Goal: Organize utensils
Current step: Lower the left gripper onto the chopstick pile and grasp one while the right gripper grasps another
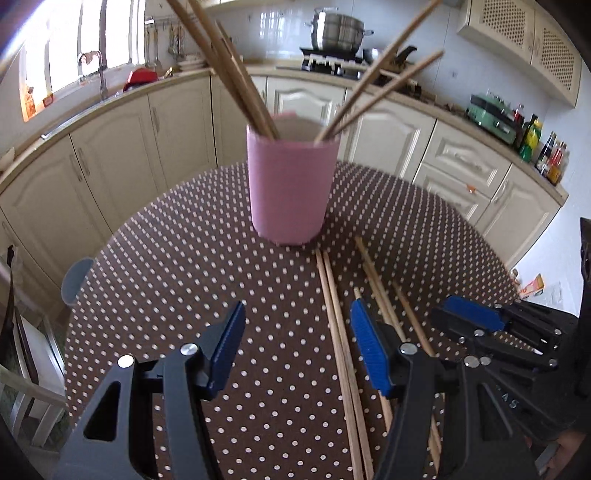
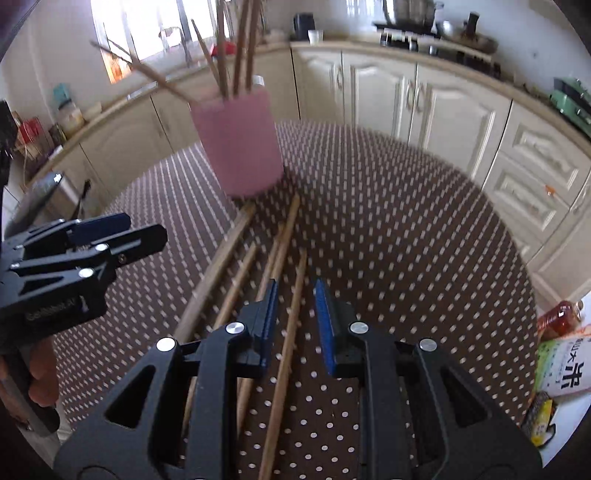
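Note:
A pink cup (image 1: 290, 184) stands on the round brown polka-dot table (image 1: 184, 266) with several wooden chopsticks (image 1: 236, 70) standing in it. It also shows in the right wrist view (image 2: 240, 144). Several loose chopsticks (image 1: 338, 332) lie flat on the table in front of the cup. My left gripper (image 1: 299, 350) is open and empty above the table, left of the loose chopsticks. My right gripper (image 2: 295, 321) is open, its jaws on either side of one loose chopstick (image 2: 291, 317) without closing on it. It also shows in the left wrist view (image 1: 476, 314).
Cream kitchen cabinets (image 1: 122, 147) and a counter curve behind the table, with a sink, a steel pot (image 1: 338, 31) on a stove and bottles (image 1: 550, 157). Packets and a bottle (image 2: 559, 317) lie to the right of the table.

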A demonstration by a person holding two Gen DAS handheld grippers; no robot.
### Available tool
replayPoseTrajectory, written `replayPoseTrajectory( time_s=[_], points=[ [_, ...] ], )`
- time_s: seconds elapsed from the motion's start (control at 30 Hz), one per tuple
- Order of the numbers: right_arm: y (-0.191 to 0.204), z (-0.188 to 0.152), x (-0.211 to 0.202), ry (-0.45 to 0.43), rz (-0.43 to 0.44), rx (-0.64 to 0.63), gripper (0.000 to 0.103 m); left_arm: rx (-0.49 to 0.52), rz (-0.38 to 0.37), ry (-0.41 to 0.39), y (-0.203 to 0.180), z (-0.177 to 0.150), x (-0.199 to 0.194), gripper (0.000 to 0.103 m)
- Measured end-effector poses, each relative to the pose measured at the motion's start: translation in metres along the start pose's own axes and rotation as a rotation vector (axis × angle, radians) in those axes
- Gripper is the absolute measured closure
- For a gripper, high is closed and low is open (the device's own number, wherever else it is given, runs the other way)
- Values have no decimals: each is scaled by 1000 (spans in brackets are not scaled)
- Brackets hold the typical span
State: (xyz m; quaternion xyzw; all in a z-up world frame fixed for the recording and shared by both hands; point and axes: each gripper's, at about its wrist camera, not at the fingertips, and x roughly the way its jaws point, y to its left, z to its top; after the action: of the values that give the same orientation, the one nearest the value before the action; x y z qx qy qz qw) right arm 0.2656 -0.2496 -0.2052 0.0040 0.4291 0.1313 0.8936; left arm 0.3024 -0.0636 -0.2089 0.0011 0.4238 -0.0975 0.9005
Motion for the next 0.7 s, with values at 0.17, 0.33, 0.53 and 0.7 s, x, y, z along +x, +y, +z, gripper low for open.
replayPoseTrajectory(
  time_s=[0.17, 0.33, 0.53, 0.7],
  points=[
    [-1, -4, 21, 53, -14, -6, 82, 10, 1, 47, 0, -6, 24, 44],
    [0, -3, 31, 57, -17, -32, 87, 14, 7, 80, -1, -6, 47, 44],
    [-5, 6, 38, 44, -5, -31, 95, 6, 4, 91, 1, 4, 67, 44],
    [-7, 14, 48, 40, 11, -35, 96, 14, 5, 87, -1, 15, 77, 44]
  ],
)
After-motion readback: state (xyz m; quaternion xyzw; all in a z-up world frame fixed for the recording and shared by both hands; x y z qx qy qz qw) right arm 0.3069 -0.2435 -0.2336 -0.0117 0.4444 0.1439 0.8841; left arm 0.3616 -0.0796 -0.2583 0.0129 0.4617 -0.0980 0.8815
